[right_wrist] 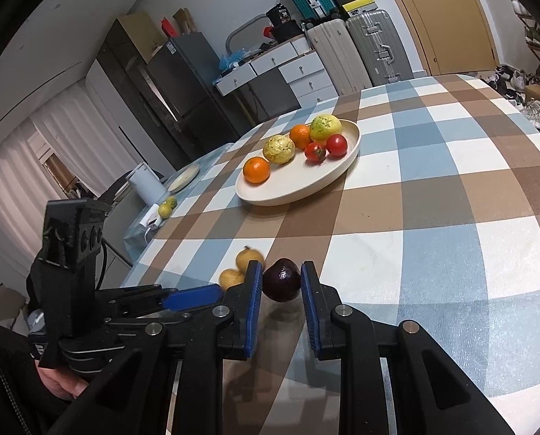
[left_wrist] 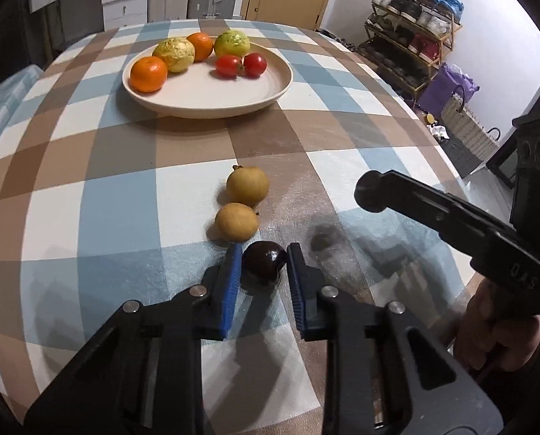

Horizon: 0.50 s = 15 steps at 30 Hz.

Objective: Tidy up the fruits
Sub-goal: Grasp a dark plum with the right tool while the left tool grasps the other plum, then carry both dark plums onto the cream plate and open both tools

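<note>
Jaws of left gripper (left_wrist: 264,251) clamped on the dark plum (left_wrist: 264,262), pinched at the pad tips, sitting on the checked tablecloth (left_wrist: 106,199). Plum is well apart from the plate (left_wrist: 211,108), on its near side. Two yellow-brown fruits (left_wrist: 247,185) (left_wrist: 236,221) lie between plum and plate, nearer one just beside the left pad. Right gripper (right_wrist: 281,266) jaws drawn together, nothing between them; it hangs off to the plum's right, same side of the plate. On the plate: two oranges (left_wrist: 148,74), two yellow-green fruits (left_wrist: 173,54), two tomatoes (left_wrist: 229,66).
</note>
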Available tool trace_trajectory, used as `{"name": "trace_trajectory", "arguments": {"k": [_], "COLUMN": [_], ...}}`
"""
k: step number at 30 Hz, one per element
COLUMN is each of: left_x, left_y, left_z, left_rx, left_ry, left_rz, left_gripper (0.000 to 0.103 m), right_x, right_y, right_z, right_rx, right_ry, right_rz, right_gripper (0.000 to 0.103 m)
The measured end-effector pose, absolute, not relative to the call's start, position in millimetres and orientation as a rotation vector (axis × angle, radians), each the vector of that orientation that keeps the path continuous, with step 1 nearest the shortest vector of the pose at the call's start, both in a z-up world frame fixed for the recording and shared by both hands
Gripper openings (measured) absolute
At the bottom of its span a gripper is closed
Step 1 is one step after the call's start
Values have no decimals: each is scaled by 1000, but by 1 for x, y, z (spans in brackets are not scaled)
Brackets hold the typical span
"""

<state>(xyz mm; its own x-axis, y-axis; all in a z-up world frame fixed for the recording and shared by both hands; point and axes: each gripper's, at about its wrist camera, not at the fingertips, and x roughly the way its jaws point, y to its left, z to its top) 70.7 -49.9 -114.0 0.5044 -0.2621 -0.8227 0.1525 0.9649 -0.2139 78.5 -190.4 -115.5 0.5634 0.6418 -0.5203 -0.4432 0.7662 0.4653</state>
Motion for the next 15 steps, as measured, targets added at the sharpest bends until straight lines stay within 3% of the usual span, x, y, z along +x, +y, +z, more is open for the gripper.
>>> {"name": "trace_trajectory", "arguments": {"k": [15], "left_x": [74], "left_y": [-26], "left_z": [-81], "left_rx": [-169], "left_ry": [917], "left_rz": [-290], "left_gripper": [22], "right_x": [85], "right_y": [-192], "right_z": [-112], "right_rx": [305], "right_ry": [725], "right_rz": [647], "right_gripper": [22]}}
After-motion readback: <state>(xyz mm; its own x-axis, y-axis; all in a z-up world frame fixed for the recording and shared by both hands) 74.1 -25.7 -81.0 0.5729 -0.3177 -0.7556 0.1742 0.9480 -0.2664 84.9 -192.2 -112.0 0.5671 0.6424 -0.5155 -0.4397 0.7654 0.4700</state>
